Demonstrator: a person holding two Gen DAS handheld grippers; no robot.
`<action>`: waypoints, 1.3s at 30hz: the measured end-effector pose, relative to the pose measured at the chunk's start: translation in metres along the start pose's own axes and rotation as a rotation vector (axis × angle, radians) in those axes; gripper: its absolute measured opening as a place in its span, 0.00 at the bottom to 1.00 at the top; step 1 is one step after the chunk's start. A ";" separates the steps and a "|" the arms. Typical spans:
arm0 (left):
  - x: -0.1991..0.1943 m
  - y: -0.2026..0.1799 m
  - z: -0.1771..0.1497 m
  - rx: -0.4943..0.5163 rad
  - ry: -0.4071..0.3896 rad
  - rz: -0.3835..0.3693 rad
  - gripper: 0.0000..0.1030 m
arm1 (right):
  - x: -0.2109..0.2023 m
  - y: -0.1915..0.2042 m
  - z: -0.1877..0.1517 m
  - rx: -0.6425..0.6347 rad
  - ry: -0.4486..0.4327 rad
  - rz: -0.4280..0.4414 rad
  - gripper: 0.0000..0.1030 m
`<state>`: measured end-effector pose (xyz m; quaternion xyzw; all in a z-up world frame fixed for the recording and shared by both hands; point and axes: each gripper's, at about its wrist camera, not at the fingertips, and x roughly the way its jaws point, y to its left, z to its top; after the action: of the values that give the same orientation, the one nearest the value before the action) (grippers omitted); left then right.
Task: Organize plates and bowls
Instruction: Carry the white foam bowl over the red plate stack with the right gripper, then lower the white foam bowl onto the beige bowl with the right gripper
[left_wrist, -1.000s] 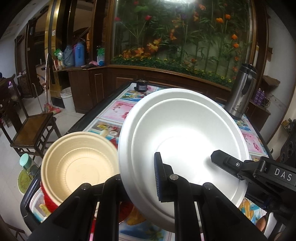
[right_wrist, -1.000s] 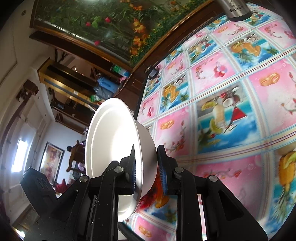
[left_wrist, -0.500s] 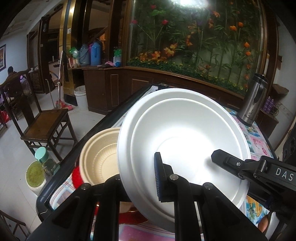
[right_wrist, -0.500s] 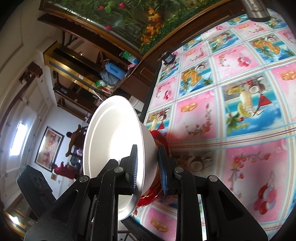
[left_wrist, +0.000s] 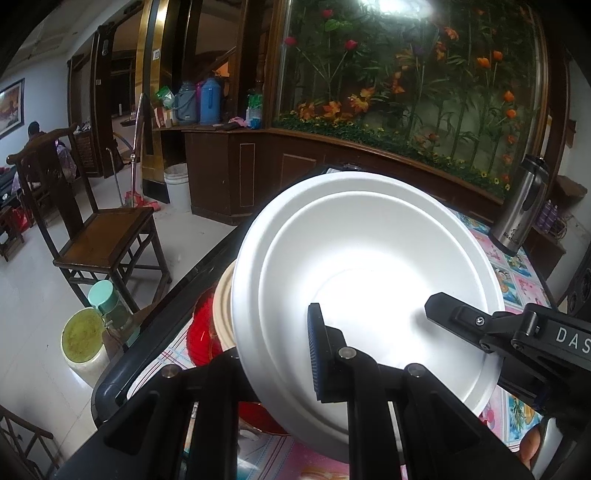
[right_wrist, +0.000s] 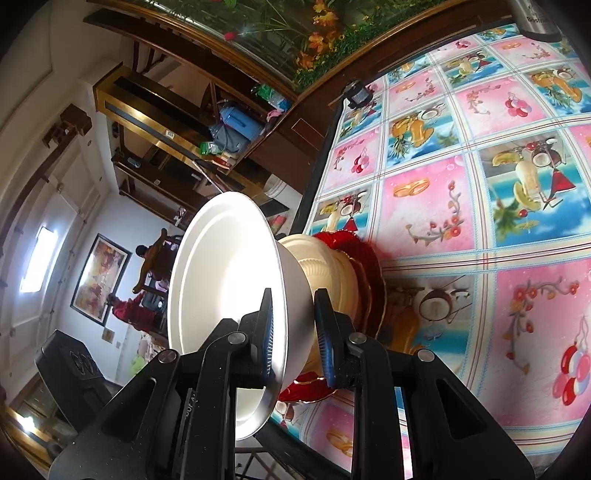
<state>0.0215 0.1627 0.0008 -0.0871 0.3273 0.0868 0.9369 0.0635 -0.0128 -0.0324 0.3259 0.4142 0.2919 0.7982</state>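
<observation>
A white bowl (left_wrist: 369, 266) hangs tilted in the air with both grippers on its rim. My left gripper (left_wrist: 273, 362) is shut on the near rim, one pad inside and the other finger hidden beneath. My right gripper (right_wrist: 295, 339) is shut on the bowl's (right_wrist: 221, 295) right rim; one of its fingers (left_wrist: 454, 314) shows inside the bowl in the left wrist view. Close under the white bowl stands a cream bowl (right_wrist: 325, 269) on stacked red plates (right_wrist: 365, 258) near the table's left edge. The cream bowl (left_wrist: 223, 314) is mostly hidden in the left wrist view.
The table wears a fruit-patterned pink and blue cloth (right_wrist: 480, 221). A steel flask (left_wrist: 521, 210) stands far right, a small dark object (right_wrist: 358, 94) at the far edge. Beyond the left edge, a wooden chair (left_wrist: 103, 236) and a jar (left_wrist: 85, 343) stand on the floor.
Both grippers have carried the white bowl leftward over the table. It now sits over the cream bowl and covers most of it.
</observation>
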 end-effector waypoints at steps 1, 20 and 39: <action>0.000 0.001 -0.001 -0.002 0.001 0.001 0.14 | 0.001 0.001 -0.001 -0.002 0.002 -0.001 0.21; 0.016 0.021 -0.002 -0.046 0.038 0.036 0.14 | 0.038 0.012 -0.006 -0.002 0.050 -0.011 0.22; 0.036 0.029 0.005 -0.058 0.093 0.045 0.14 | 0.062 0.009 0.000 0.014 0.083 -0.027 0.22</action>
<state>0.0454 0.1956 -0.0214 -0.1105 0.3697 0.1133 0.9156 0.0919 0.0384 -0.0546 0.3135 0.4533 0.2914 0.7819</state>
